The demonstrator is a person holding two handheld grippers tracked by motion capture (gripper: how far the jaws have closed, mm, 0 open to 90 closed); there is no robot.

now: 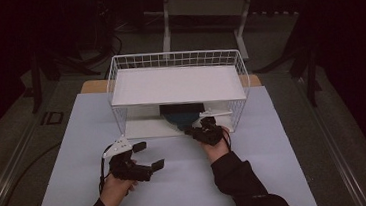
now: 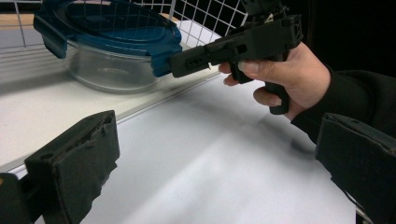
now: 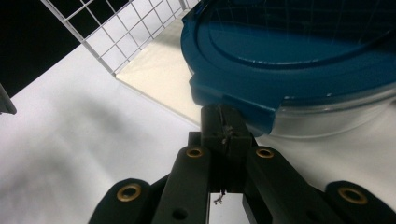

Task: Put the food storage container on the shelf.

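Both forearms enter low; left gripper (image 1: 148, 155) hovers, jaws spread, over the white desk (image 1: 277, 175). Right gripper (image 3: 225, 128), jaws together, pinches the blue-lidded glass container (image 3: 299, 60) inside the wire rack (image 1: 177, 61); dark room behind.

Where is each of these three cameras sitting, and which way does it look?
High view: above the person's side, looking forward and down on the table and wire rack; both forearms and tongs show.
Left gripper view: rides the left tongs, facing the blue-lidded container and the right tongs.
Right gripper view: rides the right tongs, shut at the lid's clip.
All share the container.
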